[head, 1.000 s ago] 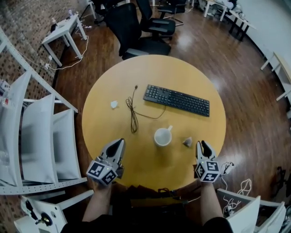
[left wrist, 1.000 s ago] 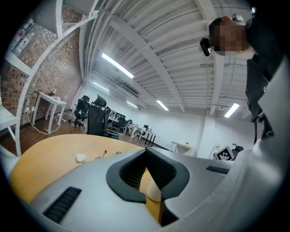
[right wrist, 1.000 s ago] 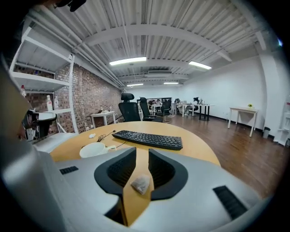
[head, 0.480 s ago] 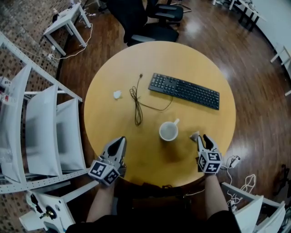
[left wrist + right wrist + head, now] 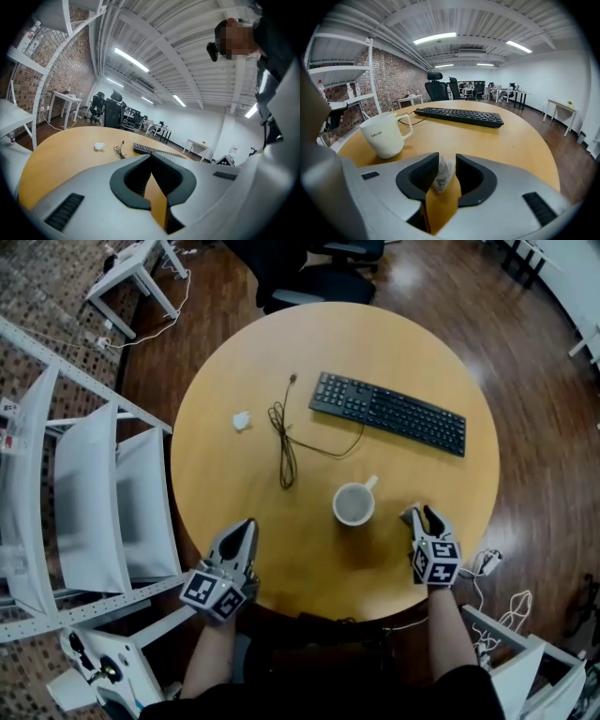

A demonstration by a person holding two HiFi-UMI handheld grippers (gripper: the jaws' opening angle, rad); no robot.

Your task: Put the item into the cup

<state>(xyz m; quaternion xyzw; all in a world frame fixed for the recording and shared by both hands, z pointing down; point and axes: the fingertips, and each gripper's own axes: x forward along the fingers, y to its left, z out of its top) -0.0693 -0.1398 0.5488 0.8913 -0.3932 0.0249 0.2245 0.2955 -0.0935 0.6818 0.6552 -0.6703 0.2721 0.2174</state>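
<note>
Right gripper view: the right tool (image 5: 446, 157) has its two dark ribbed pads standing apart. Its jaws have just been opening. One small pale, translucent, pyramid-shaped pouch (image 5: 443, 172) stands between them at lower centre of the frame. It rests on the desk and is close against the left-hand pad; no squeeze on it is evident.

The round yellow wood-grain desk (image 5: 513, 140) has a smooth, slightly glossy top. At left of the frame, near the pouch but apart from it, stands one white ceramic mug (image 5: 385, 136). It is upright, with vertical ribbing on its lower body and one loop handle pointing right. The word "concise" is printed on it in small dark letters.

One flat black plastic keyboard (image 5: 459, 116) lies beyond the mug, across the middle of the frame.

Head view: one thin black cable (image 5: 284, 442) is looped left of the keyboard and runs to it. One crumpled white paper wad (image 5: 242, 420) lies alone left of the cable.

The left tool (image 5: 244, 529) is at lower left, over the desk edge. In the left gripper view its pad tips meet, with only bare desk showing behind them and nothing held.

There are two tools. Each has a grey moulded shell and carries one cube with black-and-white square markers (image 5: 214, 594).
</note>
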